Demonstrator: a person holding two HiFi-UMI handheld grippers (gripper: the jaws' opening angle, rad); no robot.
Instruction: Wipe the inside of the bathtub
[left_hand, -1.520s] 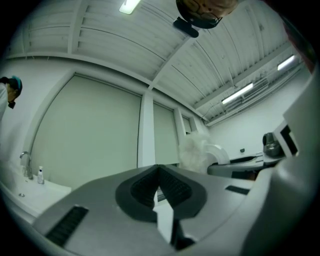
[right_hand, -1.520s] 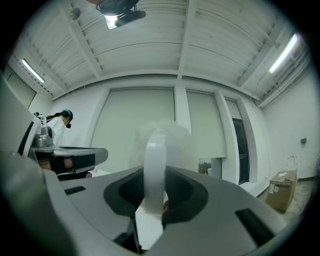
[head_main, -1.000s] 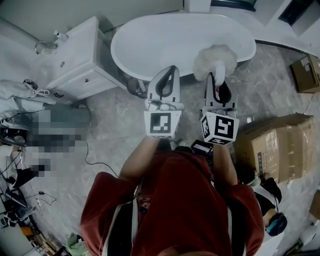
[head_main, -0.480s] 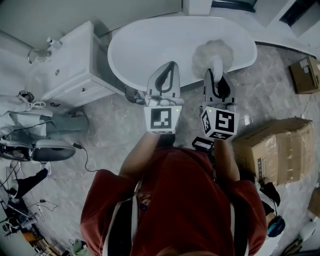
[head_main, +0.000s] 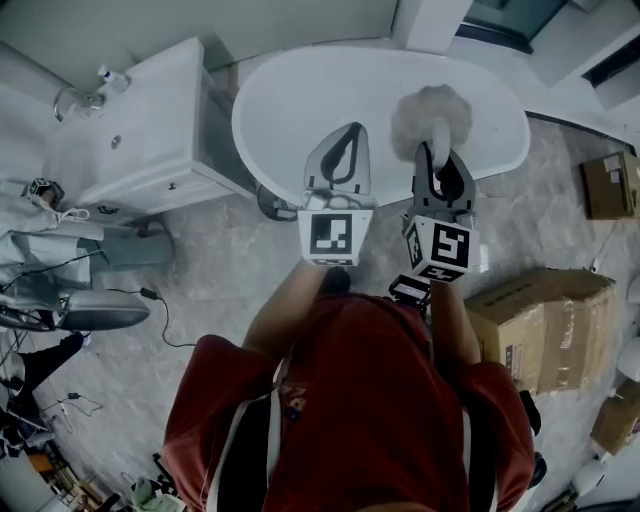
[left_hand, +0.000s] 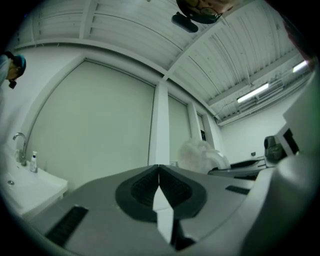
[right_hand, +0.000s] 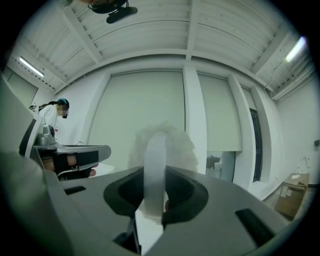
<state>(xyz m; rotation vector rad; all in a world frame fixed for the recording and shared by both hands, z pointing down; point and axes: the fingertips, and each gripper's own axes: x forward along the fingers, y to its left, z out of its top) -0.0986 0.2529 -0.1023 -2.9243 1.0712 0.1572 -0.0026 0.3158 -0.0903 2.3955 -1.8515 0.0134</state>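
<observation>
A white oval bathtub stands on the floor ahead of me in the head view. My right gripper is shut on the white handle of a fluffy white mop head, which hangs over the tub's near right rim. The same fluffy mop head rises above the jaws in the right gripper view. My left gripper is shut with nothing in it, held over the tub's near rim, left of the right one. Both grippers point upward toward the wall.
A white vanity cabinet with a tap stands left of the tub. Cardboard boxes lie at the right on the stone floor. Cables and gear crowd the far left. A person stands at the left in the right gripper view.
Both grippers and the mop head have moved forward over the tub, and my view has shifted so the tub sits closer to centre.
</observation>
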